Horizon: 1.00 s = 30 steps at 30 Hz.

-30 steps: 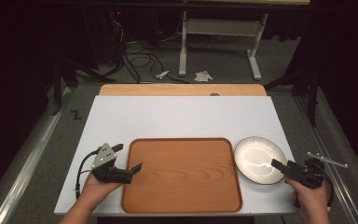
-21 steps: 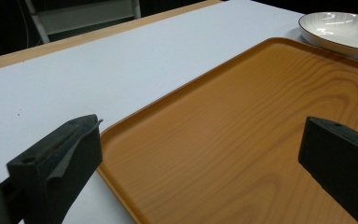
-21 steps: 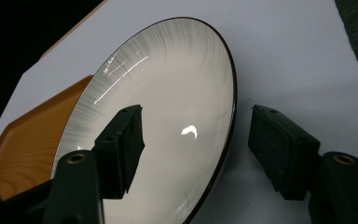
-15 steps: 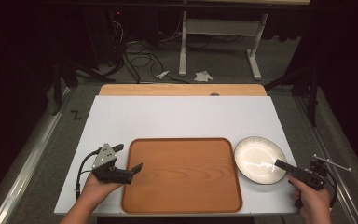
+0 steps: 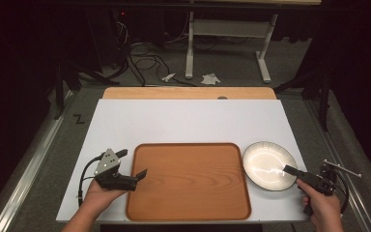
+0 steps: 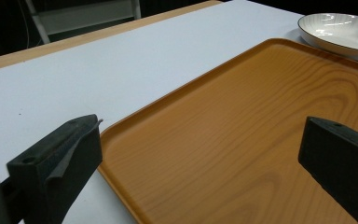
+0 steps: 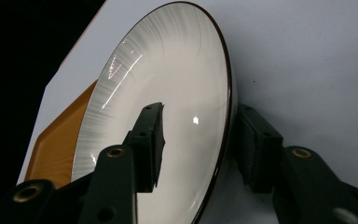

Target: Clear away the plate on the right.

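The right gripper [image 7: 196, 140] sits around the plate [image 5: 269, 165] rim, jaws not squeezed yet. Next, pinch. The left gripper [image 6: 200, 163] waits wide over the tray [image 5: 188, 181].

Over the last second the right gripper [image 5: 292, 170] moved. It had lain over the near right part of the plate [image 5: 265, 162], with its jaws reaching in past the rim, and the hand [image 5: 322, 205] behind it sat close to the desk [image 5: 188, 123] edge. It then drew back toward the near right corner, so that its tip stood at the plate's near right rim. In the right gripper view, its jaws straddled that rim [image 7: 226, 121], one inside the bowl of the plate and one outside below it, with gaps visible on both sides. The plate itself showed no clear shift on the desk.
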Available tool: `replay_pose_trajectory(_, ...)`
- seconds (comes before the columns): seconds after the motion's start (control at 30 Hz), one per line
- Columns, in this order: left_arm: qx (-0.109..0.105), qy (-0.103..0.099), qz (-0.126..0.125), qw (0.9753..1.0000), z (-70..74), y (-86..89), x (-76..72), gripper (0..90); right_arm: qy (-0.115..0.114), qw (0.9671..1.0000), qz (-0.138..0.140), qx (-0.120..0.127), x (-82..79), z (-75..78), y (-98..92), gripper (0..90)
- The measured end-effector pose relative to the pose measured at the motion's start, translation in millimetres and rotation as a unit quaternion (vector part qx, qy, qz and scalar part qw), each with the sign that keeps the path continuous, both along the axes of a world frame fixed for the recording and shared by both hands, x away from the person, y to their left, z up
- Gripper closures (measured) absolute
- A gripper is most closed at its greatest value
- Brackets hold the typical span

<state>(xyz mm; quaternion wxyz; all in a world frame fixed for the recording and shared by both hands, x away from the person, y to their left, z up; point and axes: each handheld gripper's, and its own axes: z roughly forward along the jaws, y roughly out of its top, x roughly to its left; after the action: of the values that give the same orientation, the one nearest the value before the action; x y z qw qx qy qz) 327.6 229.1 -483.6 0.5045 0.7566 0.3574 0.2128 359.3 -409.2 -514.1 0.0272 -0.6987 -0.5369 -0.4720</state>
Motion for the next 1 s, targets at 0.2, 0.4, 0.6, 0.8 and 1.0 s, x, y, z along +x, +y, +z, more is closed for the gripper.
replay_pose_trajectory(0.2,0.001,0.000,0.000,1.0000,0.0,0.2,-0.3,0.4,0.009,0.9998,-0.010,-0.013,0.9,-0.5,-0.8,69.2)
replay_pose_trajectory(0.4,0.003,-0.002,0.000,1.0000,0.0,0.1,-0.6,0.7,0.021,0.9996,-0.019,-0.008,1.5,-3.1,-4.0,79.5)
replay_pose_trajectory(0.6,0.002,-0.002,0.001,1.0000,0.3,0.7,-1.1,0.7,0.028,0.9990,-0.027,-0.020,3.6,-0.8,-0.7,82.3)
replay_pose_trajectory(0.8,0.002,-0.002,0.002,1.0000,0.5,1.9,-1.6,0.7,0.028,0.9989,-0.034,-0.013,4.9,0.1,-0.5,83.6)
replay_pose_trajectory(1.0,0.002,-0.004,0.004,1.0000,0.7,2.3,-1.8,0.7,0.014,0.9991,-0.037,-0.013,4.6,4.7,-1.0,84.6)
